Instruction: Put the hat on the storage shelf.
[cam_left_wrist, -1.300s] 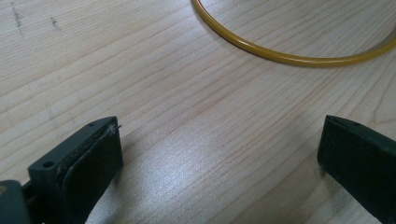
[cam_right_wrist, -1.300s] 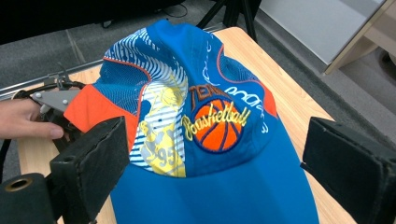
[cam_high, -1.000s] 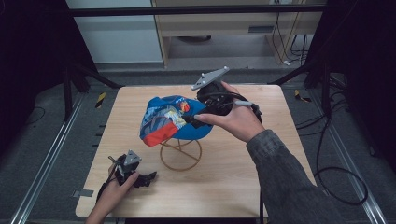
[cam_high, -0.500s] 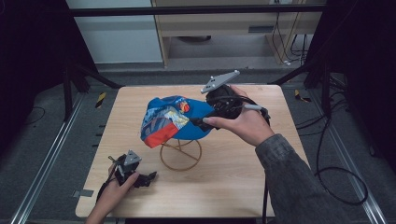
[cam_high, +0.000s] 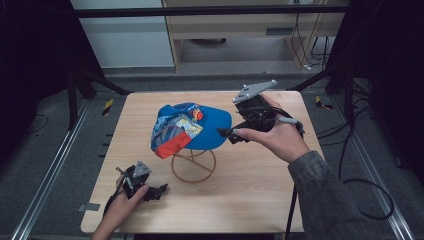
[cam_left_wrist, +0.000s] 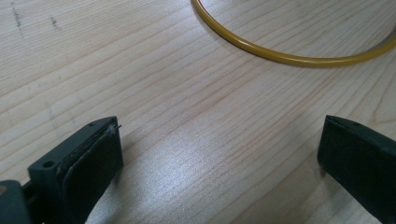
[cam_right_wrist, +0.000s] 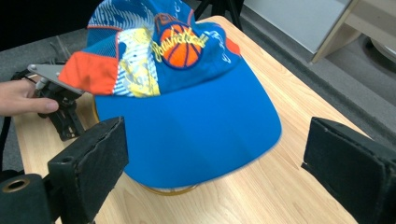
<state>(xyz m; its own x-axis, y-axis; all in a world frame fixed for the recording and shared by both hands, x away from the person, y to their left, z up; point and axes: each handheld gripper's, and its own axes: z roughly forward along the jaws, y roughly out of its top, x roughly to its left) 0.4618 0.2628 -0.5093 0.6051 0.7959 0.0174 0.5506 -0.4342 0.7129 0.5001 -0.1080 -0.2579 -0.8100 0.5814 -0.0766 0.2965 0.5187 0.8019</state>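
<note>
**Cap perched on wire stand, my tongs wide open beside the brim**

High view: the blue cap (cam_high: 192, 127) sits atop the yellow wire stand (cam_high: 193, 165) mid-table, brim pointing toward my right gripper (cam_high: 229, 134), which hangs just off the brim edge, apart from it as far as I can tell. My left gripper (cam_high: 156, 190) lies low near the front-left of the wooden table (cam_high: 260, 190), well apart from the cap, near the stand's base ring.

Left gripper view: jaws spread wide over bare wood, nothing btwn them; the yellow ring of the stand curves across the top. Risk here, in my judgement: if I slide this hand fwd carelessly, I nudge the ring, and the light stand tips w/ the cap on it.

Right gripper view: jaws gaping, holding nothing, the brim directly ahead and btwn their line, basketball patch (cam_right_wrist: 180, 46) facing me. Main hazards as I see them: closing on the brim's very edge gives a thin bite, and the cap may slip out; pushing in too low may hit the stand under the brim and drag it; lifting at an angle could snag the crown on the wire and topple the lot.
</note>
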